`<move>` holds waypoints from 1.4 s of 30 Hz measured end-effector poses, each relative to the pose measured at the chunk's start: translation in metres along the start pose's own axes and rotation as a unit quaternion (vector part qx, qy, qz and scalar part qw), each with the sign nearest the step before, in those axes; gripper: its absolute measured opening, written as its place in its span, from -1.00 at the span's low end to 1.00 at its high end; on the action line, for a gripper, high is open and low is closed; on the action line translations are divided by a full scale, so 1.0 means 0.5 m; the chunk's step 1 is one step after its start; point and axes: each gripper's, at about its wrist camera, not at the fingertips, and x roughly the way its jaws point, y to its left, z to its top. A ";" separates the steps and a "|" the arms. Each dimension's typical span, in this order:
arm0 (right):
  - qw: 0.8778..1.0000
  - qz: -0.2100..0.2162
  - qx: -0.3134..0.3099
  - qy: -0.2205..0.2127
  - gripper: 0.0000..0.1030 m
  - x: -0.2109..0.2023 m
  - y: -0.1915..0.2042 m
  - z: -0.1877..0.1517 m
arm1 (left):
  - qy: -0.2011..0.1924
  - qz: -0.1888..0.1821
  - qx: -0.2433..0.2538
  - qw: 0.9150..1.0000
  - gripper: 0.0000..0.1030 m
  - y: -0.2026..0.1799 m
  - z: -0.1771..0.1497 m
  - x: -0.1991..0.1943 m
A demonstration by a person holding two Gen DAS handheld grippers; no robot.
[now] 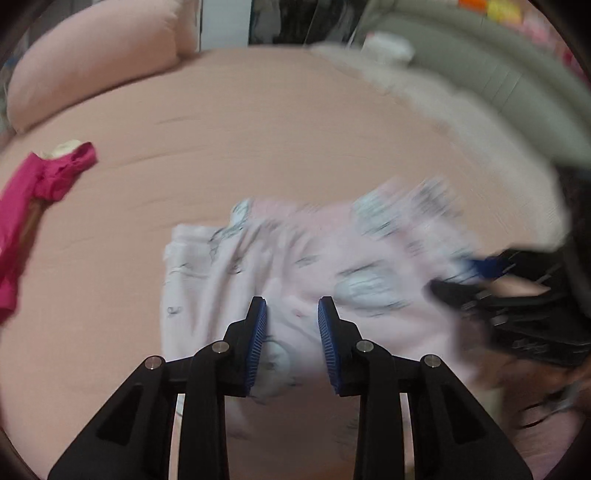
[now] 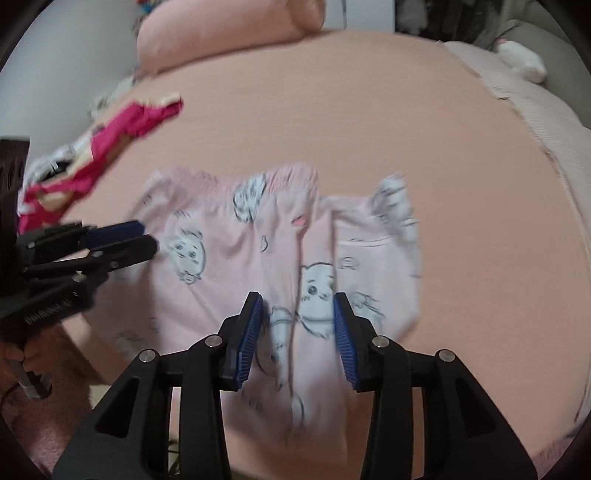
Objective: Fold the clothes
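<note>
2 grippers, left gripper (image 1: pixel 291 317) and right gripper (image 2: pixel 298 314), both with jaws apart, are hovering over pale pink printed pants (image 2: pixel 280 251) lying partly folded on the bed (image 2: pixel 369 110), needing a hem grasp.

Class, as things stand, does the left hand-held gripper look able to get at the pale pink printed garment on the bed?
Probably yes: the left hand-held gripper is open directly over the pale pink garment, with nothing between them.

pyjama trousers (image 2: pixel 280 254) mid-bed (image 2: pixel 369 110), pillow (image 2: pixel 221 33) behind
</note>
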 end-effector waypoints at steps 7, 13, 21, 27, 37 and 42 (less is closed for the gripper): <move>0.998 0.010 0.057 -0.034 -0.26 -0.069 -0.089 -0.024 | -0.027 0.007 -0.104 0.994 -0.53 0.131 -0.029 -0.049; 0.999 -0.005 0.021 -0.029 -0.25 -0.074 -0.068 -0.018 | -0.076 -0.057 -0.053 0.994 -0.42 0.038 0.014 -0.071; 0.999 -0.043 -0.009 -0.002 -0.27 -0.038 -0.071 -0.023 | -0.023 -0.027 -0.020 0.999 -0.44 0.017 0.007 -0.001; 0.998 -0.067 0.017 -0.006 -0.21 -0.074 -0.116 -0.035 | -0.025 -0.055 -0.058 0.996 -0.52 0.057 0.015 0.000; 0.998 -0.020 0.036 -0.049 -0.19 -0.106 -0.093 -0.007 | -0.061 -0.086 -0.091 0.990 -0.49 0.071 0.026 -0.030; 0.999 -0.042 0.020 -0.019 -0.11 -0.037 -0.074 0.021 | -0.041 -0.001 -0.098 0.994 -0.56 0.102 0.033 -0.003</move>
